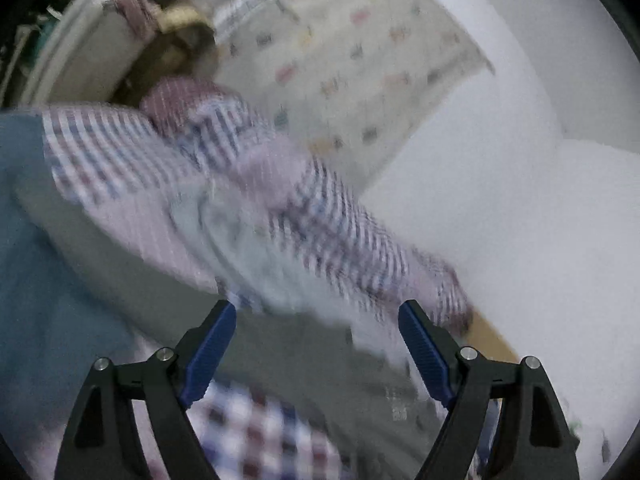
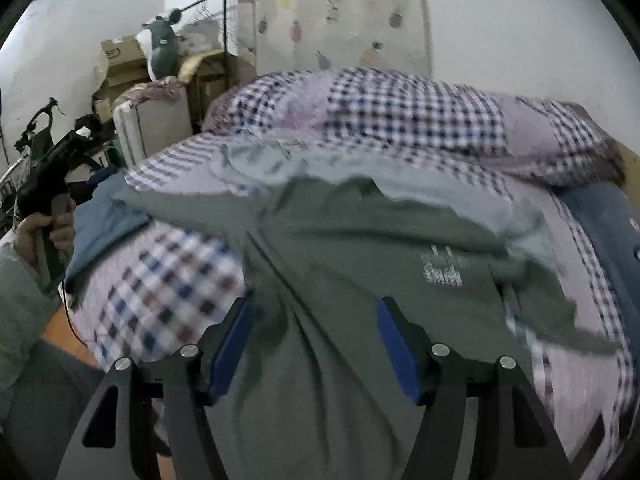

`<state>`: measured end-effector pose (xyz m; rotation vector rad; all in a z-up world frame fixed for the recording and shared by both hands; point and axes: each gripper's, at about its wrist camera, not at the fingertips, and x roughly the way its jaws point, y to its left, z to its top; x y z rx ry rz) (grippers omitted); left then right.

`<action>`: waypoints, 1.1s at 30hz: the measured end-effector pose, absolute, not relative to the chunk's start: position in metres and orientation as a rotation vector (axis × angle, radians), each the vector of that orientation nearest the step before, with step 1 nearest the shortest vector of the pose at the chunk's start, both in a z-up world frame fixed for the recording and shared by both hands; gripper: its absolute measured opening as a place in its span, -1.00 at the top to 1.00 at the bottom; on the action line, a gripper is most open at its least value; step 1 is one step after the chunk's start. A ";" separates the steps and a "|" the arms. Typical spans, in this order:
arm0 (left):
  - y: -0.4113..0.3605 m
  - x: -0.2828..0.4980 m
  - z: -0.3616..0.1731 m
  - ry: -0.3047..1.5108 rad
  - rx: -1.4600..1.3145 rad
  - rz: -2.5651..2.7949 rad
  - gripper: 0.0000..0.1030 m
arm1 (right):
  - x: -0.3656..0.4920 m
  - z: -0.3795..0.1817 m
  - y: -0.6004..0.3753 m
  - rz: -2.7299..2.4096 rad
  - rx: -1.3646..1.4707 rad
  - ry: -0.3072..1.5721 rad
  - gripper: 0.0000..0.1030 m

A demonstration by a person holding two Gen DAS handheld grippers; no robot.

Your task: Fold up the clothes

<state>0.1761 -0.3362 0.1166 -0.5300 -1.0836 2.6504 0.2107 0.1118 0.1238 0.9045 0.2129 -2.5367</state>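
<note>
Right gripper [image 2: 316, 344] nearest: black angular arms, ribbed blue pads [image 2: 394, 350], jaws spread wide, nothing between them, poised over dark grey-green T-shirt [image 2: 360, 264]. Soft matte knit, creased in long folds, small white printed text on chest, spread flat on bed [image 2: 168, 280]. Light grey garment [image 2: 304, 168] just beyond it, crumpled, partly under the T-shirt's upper edge. Checked bedding beneath: large white, blue and maroon squares close by, fine check and narrow stripe patches on pale lilac further back, bunched into a rounded ridge at far side. Blue plain fabric [image 2: 600, 216] at right and left edges of bed. Left gripper [image 1: 316, 344] same build, jaws also wide apart and empty, held above the bedding; left view heavily motion-blurred, striped quilt [image 1: 120, 152] and pale crumpled cloth readable, detail not. From right view, left hand [image 2: 44, 232] wrapped round black pistol-style handle at far left, grey-green sleeve [image 2: 20, 304] below. Background: cream curtain [image 2: 332, 12] with small coloured motifs, white wall, cardboard boxes [image 2: 120, 60], white ribbed case [image 2: 156, 124] upright beside bed, black wire rack [image 2: 224, 16].
</note>
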 end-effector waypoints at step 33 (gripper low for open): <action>-0.111 0.235 0.004 -1.164 -1.158 1.770 -0.67 | 0.341 -0.006 0.072 -2.289 0.746 0.614 -0.33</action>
